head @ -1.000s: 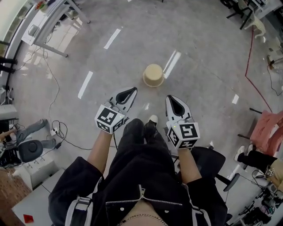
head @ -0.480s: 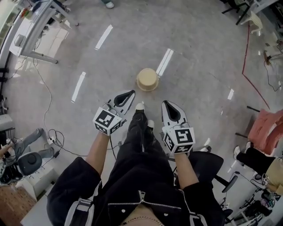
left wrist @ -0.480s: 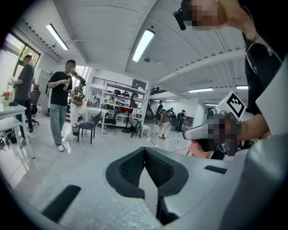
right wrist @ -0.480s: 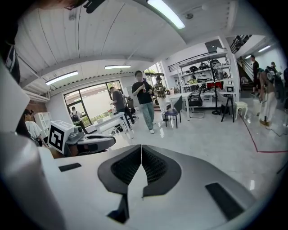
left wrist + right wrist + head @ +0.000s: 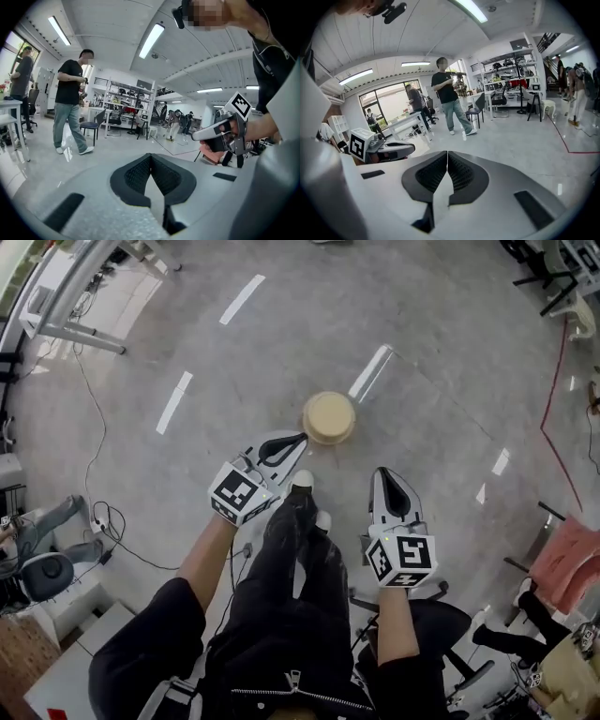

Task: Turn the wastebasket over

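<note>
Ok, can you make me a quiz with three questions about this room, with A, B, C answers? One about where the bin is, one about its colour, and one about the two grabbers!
1. Where does the round beige plastic wastebasket stand?
A. on a white table
B. on the grey floor, just ahead of both grippers
C. on a black chair

2. What colour is the wastebasket?
A. red
B. blue
C. beige

3. How are the left hand-held gripper and the right hand-held gripper?
A. both shut, holding nothing
B. both wide open
C. one clamped on the wastebasket

Answers:
1 B: the head view shows it on the floor beyond the gripper tips.
2 C: it is pale beige all over.
3 A: in each gripper view the jaws meet with nothing between them.
</note>
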A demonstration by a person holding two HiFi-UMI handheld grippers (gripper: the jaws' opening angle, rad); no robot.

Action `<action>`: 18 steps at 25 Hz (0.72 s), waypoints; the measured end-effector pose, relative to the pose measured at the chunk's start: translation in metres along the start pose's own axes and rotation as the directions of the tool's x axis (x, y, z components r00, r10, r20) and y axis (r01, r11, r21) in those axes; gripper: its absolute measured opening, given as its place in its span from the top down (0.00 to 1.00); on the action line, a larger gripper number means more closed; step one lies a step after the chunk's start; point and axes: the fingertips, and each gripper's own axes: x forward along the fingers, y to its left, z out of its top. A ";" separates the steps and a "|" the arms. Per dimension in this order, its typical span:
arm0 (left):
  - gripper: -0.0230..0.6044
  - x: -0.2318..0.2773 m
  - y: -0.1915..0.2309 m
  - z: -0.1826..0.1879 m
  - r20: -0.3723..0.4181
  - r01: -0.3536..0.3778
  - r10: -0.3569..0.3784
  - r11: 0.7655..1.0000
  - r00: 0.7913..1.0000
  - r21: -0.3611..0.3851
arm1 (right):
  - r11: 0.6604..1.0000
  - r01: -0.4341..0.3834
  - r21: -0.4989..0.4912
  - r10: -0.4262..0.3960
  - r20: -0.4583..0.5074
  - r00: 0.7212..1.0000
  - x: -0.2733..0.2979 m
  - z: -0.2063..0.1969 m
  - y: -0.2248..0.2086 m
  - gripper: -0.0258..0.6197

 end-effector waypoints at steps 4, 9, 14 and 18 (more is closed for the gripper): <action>0.96 0.019 0.033 -0.064 -0.002 -0.016 0.016 1.000 1.000 -0.006 | 1.000 -0.003 -0.015 0.003 -0.003 1.000 0.052 -0.043 -0.018 0.94; 0.95 0.054 0.071 -0.144 0.020 -0.038 0.038 0.999 0.999 -0.005 | 1.000 -0.010 -0.022 0.010 -0.006 1.000 0.116 -0.110 -0.050 0.94; 0.95 0.077 0.104 -0.228 0.036 -0.058 0.058 0.998 0.998 0.009 | 0.999 -0.007 -0.046 0.007 0.009 1.000 0.174 -0.180 -0.077 0.94; 0.95 0.101 0.122 -0.290 0.057 -0.065 0.064 0.998 0.996 0.009 | 0.998 -0.010 -0.067 0.012 0.025 1.000 0.212 -0.233 -0.103 0.94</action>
